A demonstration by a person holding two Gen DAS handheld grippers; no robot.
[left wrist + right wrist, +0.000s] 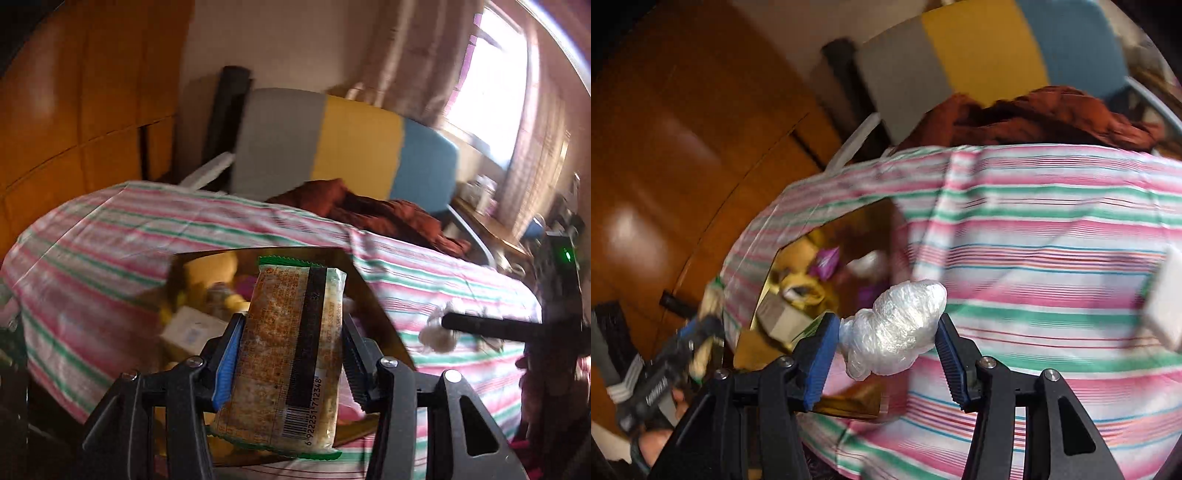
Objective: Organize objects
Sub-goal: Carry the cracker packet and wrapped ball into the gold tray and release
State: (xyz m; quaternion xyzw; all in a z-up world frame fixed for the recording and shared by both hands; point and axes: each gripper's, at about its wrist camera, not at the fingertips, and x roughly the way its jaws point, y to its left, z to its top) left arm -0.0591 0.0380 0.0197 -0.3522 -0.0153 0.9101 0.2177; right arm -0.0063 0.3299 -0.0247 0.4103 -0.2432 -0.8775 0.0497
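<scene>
My left gripper (291,354) is shut on a snack packet (291,354) with a green edge and a barcode, held upright above a gold box (373,295) on the striped cloth. The box holds several items, among them yellow things and a pale carton (192,328). My right gripper (886,332) is shut on a crumpled clear plastic bag (894,332), held just right of the same gold box (753,314). In the left wrist view the right gripper's finger (487,326) and the bag (439,332) show at right. The left gripper also shows in the right wrist view (672,369).
The striped pink, green and white cloth (1052,258) covers the table. A rust-brown cloth (388,214) lies at the far edge before a grey, yellow and blue chair back (343,144). Wooden cabinets (74,110) stand left. A white object (1167,299) lies at right.
</scene>
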